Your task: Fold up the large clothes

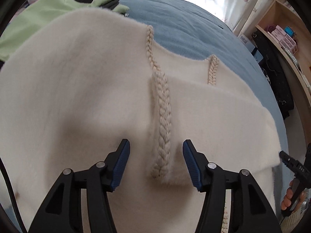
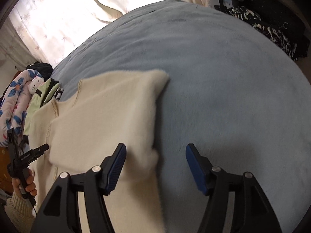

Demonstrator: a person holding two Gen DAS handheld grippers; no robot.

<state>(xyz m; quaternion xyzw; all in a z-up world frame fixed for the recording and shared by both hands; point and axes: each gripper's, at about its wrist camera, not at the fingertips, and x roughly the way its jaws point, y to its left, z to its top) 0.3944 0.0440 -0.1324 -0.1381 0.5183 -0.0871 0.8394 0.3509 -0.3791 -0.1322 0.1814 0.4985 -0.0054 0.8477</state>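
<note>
A large cream fuzzy sweater with braided trim lies spread on a blue bed cover. My left gripper is open above the sweater, its jaws either side of the braid's lower end, holding nothing. In the right wrist view the sweater lies to the left, its right part folded over. My right gripper is open and empty above the sweater's right edge, where it meets the blue cover. The right gripper shows at the left wrist view's right edge, the left one at the right wrist view's left edge.
A light green garment lies beyond the sweater at the far left, with a plush toy and a flowered quilt. Dark clothes lie past the bed's far right. A wooden shelf stands at the right. Curtains hang behind.
</note>
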